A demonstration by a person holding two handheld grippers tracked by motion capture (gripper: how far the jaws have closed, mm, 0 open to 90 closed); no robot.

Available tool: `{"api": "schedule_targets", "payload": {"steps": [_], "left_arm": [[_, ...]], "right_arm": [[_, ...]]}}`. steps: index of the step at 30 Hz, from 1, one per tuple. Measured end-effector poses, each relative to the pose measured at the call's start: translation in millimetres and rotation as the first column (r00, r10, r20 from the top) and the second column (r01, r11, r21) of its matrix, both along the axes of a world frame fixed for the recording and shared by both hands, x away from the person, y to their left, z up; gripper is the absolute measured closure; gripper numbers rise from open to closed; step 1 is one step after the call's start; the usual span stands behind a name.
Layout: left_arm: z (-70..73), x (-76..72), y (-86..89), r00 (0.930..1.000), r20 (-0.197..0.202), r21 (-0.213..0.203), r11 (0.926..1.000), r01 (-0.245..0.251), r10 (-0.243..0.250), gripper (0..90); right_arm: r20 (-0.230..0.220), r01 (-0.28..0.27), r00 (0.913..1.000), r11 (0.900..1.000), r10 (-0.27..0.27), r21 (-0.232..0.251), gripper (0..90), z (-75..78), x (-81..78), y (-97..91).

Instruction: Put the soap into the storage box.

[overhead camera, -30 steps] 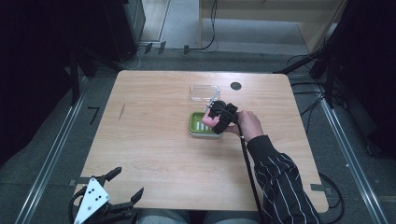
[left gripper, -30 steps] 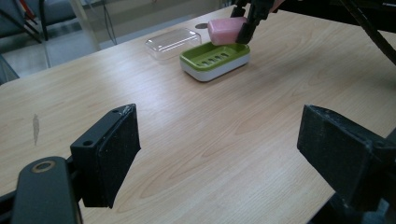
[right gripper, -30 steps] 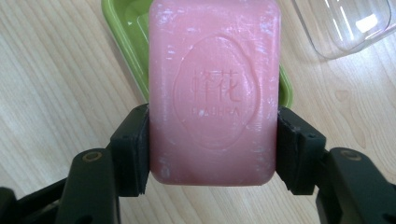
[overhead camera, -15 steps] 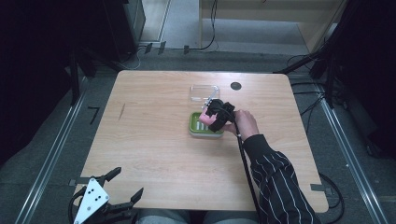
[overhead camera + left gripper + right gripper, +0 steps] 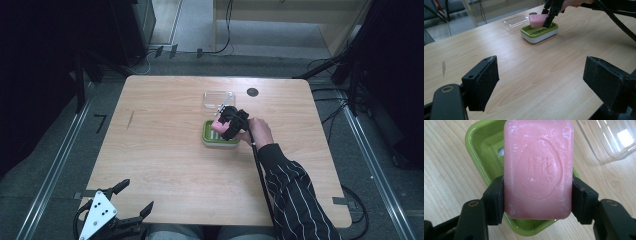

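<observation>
While tilted down, right gripper (image 5: 537,197) clamps pink soap (image 5: 538,167).

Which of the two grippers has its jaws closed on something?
The right gripper, clamping the pink soap bar over the green dish; the left gripper stands open near the table edge.

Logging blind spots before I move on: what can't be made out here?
- Right gripper view: pink soap bar covers the green soap dish floor; contact unclear.
- High view: right gripper hides most of the soap.
- Clear plastic lid: cut by the frame edge.
</observation>
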State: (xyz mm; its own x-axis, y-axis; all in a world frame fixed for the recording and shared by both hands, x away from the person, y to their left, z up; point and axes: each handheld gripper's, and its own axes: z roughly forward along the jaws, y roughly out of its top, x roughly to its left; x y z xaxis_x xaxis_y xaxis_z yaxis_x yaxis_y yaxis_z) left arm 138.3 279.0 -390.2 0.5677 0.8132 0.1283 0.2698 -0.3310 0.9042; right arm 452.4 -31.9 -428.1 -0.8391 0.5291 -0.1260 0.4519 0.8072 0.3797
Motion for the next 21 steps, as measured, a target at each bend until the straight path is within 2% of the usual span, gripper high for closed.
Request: {"api": "schedule_targets", "payload": {"steps": [21], "left_arm": [[-0.1, 0.3, -0.3, 1.0, 0.001, 0.003, 1.0, 0.002, -0.002, 14.0]], "right_arm": [[0.0, -0.01, 1.0, 0.9999, 0.01, -0.007, 38.5, -10.7, 4.7, 7.1]]}}
